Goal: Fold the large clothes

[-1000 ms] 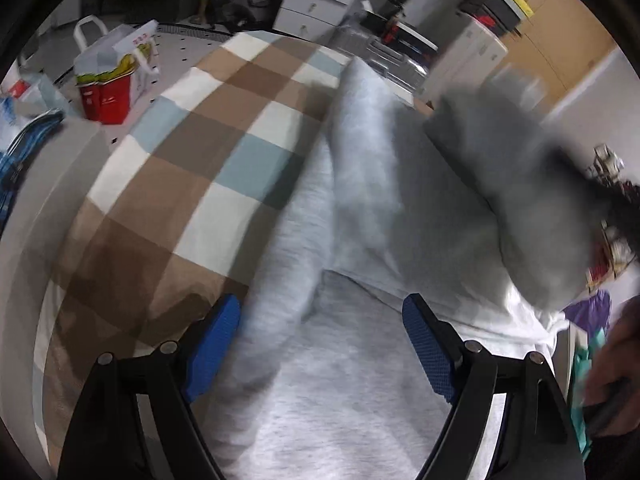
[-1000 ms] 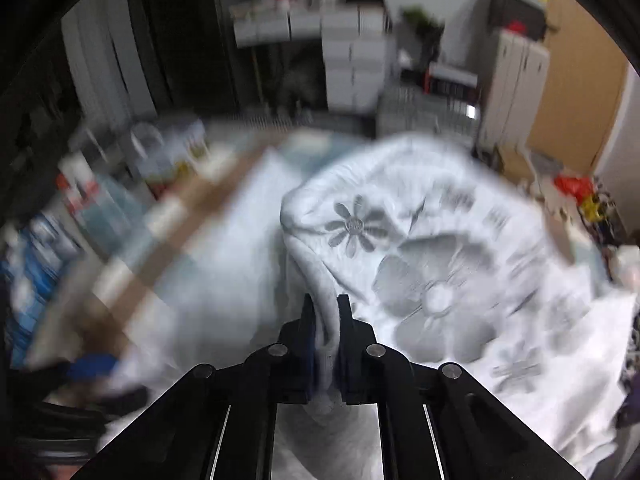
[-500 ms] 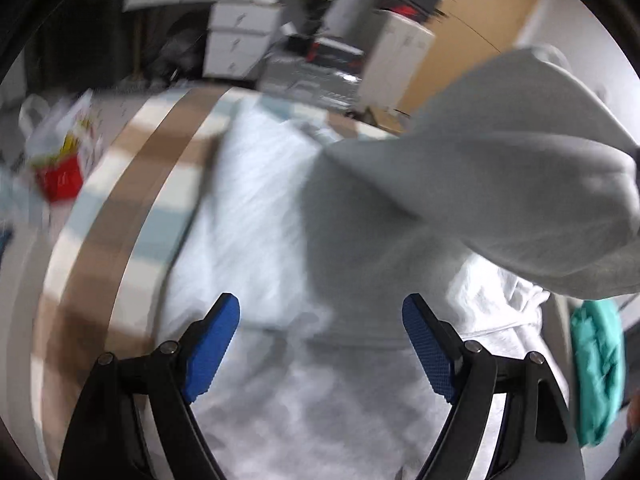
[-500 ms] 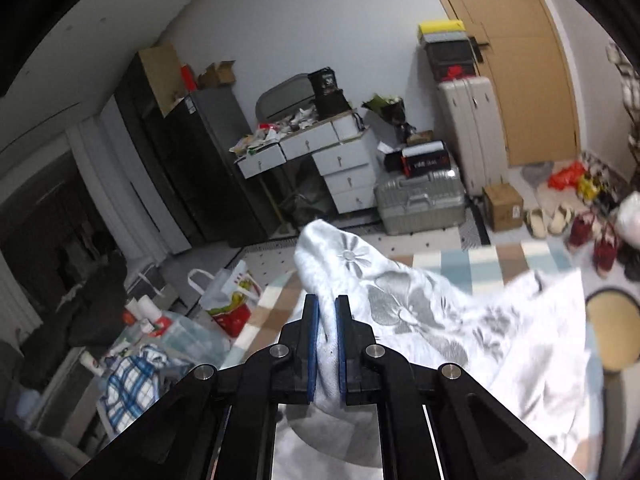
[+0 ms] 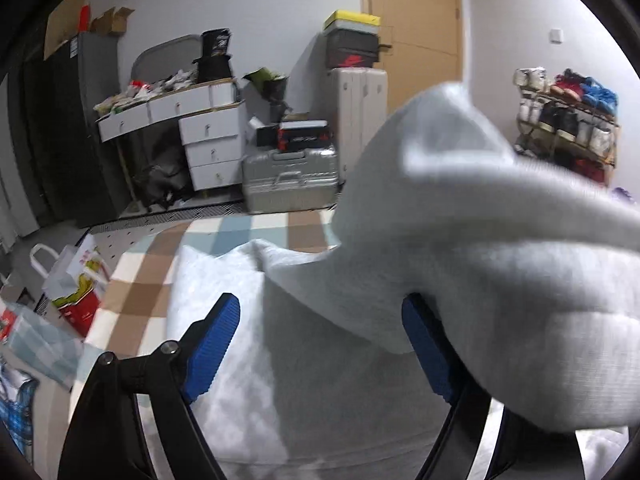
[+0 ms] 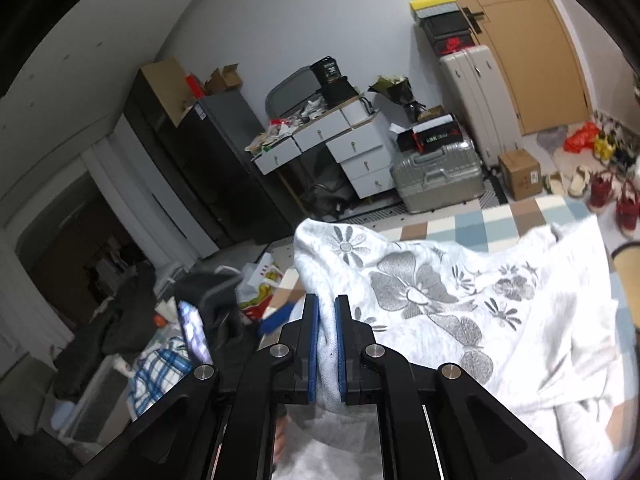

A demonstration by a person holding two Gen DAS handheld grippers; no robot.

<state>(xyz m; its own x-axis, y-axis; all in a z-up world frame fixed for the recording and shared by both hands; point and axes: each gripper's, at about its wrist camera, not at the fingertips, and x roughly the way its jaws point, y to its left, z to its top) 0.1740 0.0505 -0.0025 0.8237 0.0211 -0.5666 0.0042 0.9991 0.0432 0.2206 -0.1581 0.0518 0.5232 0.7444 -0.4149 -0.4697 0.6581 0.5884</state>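
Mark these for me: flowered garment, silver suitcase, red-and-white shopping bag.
flowered garment (image 6: 452,292): right wrist view, on the large grey flower print.
silver suitcase (image 5: 290,184): left wrist view, on its front face by the handle.
red-and-white shopping bag (image 5: 76,280): left wrist view, on its printed side.

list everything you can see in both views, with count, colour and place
garment: one, white with grey flowers, lifted above the blanket
blanket: one, brown, blue and white check, under the garment
hard case: one, silver, on the floor past the blanket
drawers: one unit, white, left of the hard case
tall suitcase: one, beige, upright by the door
door: one, tan, back wall
bag: one, white and red, left of the blanket
shoe rack: one, full, far right
left gripper: black, blue pads, open, jaws have just been closing, garment between them
right gripper: black, shut on the garment
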